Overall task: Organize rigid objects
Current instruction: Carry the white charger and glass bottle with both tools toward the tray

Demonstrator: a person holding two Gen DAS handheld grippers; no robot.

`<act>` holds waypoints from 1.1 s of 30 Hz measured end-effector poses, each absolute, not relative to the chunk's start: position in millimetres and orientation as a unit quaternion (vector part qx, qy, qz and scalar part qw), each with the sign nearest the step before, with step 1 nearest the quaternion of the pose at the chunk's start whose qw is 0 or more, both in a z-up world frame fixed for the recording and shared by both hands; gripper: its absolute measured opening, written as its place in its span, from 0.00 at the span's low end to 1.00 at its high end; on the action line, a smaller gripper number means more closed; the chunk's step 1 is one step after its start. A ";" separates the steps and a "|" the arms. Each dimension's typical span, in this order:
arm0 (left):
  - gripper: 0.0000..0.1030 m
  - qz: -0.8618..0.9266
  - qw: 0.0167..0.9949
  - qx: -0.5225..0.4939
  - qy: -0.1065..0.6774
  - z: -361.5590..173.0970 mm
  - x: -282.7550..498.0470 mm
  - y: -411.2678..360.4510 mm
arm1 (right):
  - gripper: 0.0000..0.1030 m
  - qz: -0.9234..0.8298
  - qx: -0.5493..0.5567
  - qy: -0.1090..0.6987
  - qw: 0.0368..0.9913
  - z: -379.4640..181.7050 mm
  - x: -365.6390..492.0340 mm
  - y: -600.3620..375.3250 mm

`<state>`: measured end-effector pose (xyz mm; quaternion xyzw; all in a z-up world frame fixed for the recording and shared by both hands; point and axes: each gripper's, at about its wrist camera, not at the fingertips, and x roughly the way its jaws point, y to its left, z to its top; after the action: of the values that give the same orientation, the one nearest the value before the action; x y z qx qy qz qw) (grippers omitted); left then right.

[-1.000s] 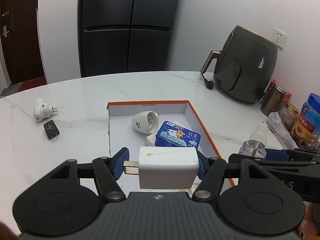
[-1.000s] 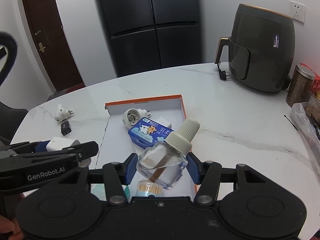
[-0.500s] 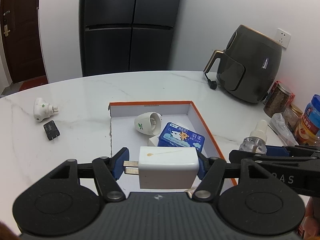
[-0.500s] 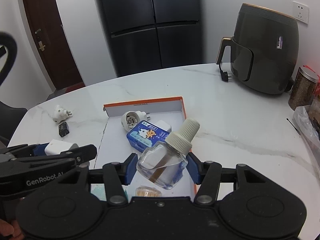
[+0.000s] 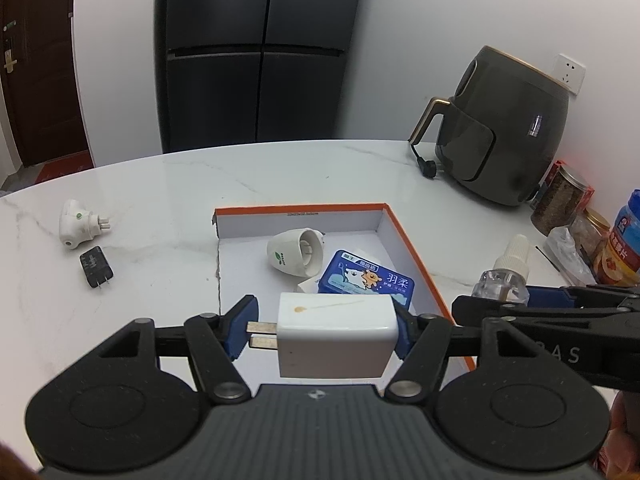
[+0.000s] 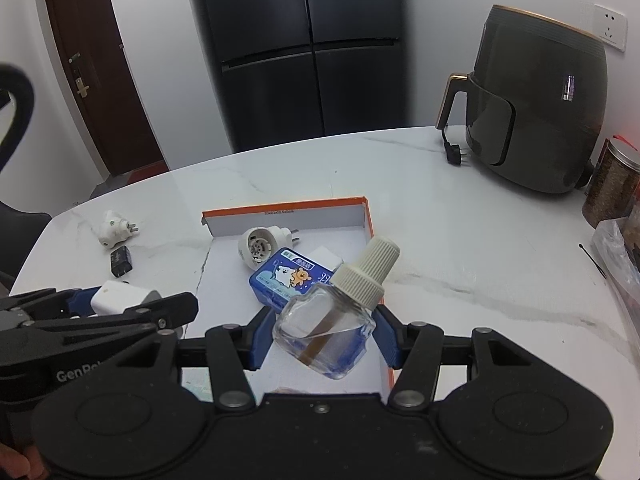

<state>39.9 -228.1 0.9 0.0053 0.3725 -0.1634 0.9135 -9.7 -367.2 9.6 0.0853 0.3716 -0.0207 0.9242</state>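
Note:
My left gripper [image 5: 324, 330] is shut on a white charger block [image 5: 336, 334] with its prongs pointing left, held above the near part of the orange-rimmed white box [image 5: 300, 210]. My right gripper [image 6: 322, 338] is shut on a clear glass refill bottle [image 6: 326, 330] with a cream cap, held over the box's near right side [image 6: 366, 204]. In the box lie a white plug-in device [image 5: 296, 250] and a blue tin [image 5: 368, 278]. A white plug adapter [image 5: 76, 222] and a small black charger [image 5: 96, 266] lie on the marble table left of the box.
A dark air fryer [image 5: 508, 132] stands at the back right with its plug on the table. Jars [image 5: 564, 200] and a plastic bag crowd the right edge. A black fridge [image 5: 256, 52] and a brown door stand behind the table.
Both grippers have drawn back and up a little from the box, each keeping its object. The objects on the table and in the box have not moved.

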 end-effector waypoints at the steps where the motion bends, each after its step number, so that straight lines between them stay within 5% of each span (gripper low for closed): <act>1: 0.65 -0.163 0.913 0.005 0.373 0.5 41.3 -228.2 | 0.63 -0.021 0.085 0.372 0.924 9.3 -7.8 -367.3; 33: 0.65 -0.162 0.913 0.007 0.376 -2.4 82.7 -234.8 | 0.63 -0.015 0.071 0.369 0.927 17.5 59.9 -375.3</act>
<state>82.7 -234.8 -2.4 0.0065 0.3755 -0.1618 0.9126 59.9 -375.3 17.5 0.0710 0.3688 -0.0145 0.9267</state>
